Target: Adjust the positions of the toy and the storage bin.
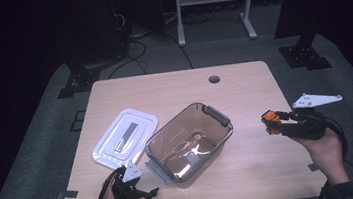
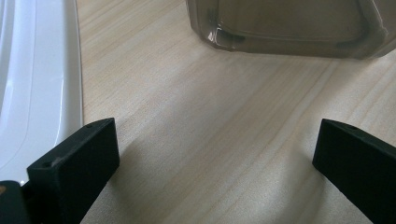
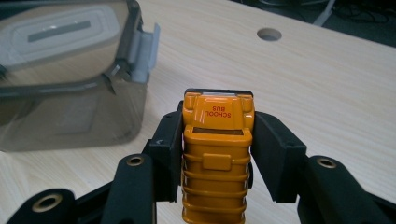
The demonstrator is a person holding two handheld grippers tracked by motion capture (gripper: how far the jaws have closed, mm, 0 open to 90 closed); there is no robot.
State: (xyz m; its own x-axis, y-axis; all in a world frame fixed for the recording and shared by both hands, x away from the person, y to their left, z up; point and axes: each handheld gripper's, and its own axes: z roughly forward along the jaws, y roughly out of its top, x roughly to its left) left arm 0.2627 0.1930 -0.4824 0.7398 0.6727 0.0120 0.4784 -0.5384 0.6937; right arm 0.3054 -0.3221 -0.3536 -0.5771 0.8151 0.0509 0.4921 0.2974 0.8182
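Note:
An orange toy school bus is clamped between the black jaws of my right gripper, held above the table to the right of the container; in the high view the bus shows at the tip of that gripper. A clear smoky plastic container stands open and empty mid-table, grey latches at both ends. Its white lid lies flat to the left. My left gripper rests low near the front edge, open, with bare wood between its jaws; the lid's edge and the container's corner lie ahead of it.
The wooden table has a round cable hole near the back edge. Grey carpet, cables and a white stand frame lie beyond the table. Dark stand bases sit at both back corners.

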